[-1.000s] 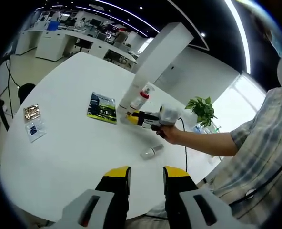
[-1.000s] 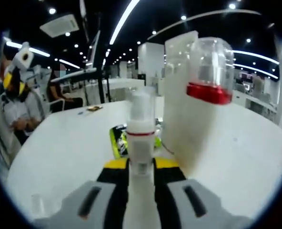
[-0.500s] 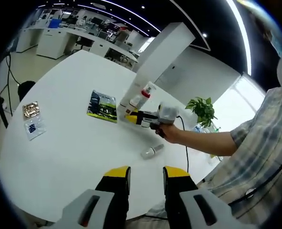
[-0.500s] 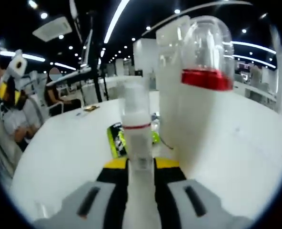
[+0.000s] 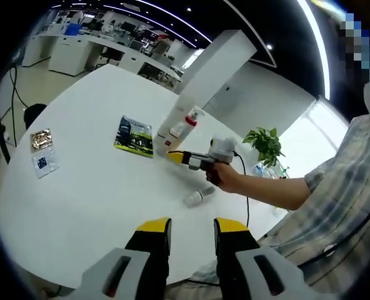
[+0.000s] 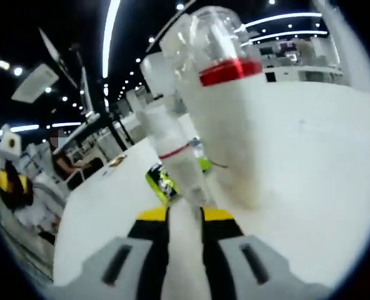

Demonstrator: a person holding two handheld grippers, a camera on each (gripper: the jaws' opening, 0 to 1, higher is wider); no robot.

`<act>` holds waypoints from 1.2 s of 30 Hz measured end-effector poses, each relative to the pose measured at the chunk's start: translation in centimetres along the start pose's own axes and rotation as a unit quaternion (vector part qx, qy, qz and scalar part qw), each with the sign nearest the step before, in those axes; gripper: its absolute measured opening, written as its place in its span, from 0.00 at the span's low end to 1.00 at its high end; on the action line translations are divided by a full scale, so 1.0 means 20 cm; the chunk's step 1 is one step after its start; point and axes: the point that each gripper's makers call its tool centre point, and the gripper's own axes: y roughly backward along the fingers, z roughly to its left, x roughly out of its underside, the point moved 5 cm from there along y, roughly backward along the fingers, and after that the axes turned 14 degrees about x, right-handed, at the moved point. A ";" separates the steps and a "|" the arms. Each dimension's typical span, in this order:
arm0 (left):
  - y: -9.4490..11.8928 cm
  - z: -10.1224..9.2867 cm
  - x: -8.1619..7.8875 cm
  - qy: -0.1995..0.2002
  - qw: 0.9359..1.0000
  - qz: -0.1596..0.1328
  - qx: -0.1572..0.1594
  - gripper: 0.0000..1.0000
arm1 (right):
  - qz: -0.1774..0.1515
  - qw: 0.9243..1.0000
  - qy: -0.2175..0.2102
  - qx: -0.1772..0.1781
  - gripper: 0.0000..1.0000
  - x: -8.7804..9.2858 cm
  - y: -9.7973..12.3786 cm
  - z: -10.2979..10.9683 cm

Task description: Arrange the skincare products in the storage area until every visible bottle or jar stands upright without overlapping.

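In the right gripper view my right gripper [image 6: 185,215] is shut on a slim white pump bottle [image 6: 172,153] with a thin red ring, which leans to the left. Just beyond it stands a larger white bottle [image 6: 232,131] with a red band and a clear dome cap. In the left gripper view the right gripper [image 5: 175,156] is held low over the table beside that red-banded bottle [image 5: 184,127]. A small pale bottle [image 5: 197,197] lies on its side nearer to me. My left gripper [image 5: 192,226] is open and holds nothing, high above the near side of the table.
The round white table [image 5: 91,194] carries a green and yellow packet [image 5: 134,136] and two small sachets [image 5: 41,142] at the far left. A tall white panel [image 5: 204,78] rises behind the bottles. A person's hand and sleeve [image 5: 279,190] reach in from the right.
The right gripper has rolled, so the held pump bottle now leans left and the red-banded bottle looks tilted and closer. In the left view that gripper has dropped slightly toward the table.
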 end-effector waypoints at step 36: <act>0.01 -0.03 0.02 -0.007 1.000 -0.007 0.005 0.28 | -0.050 0.998 0.037 -0.014 0.21 -0.15 -0.03 0.11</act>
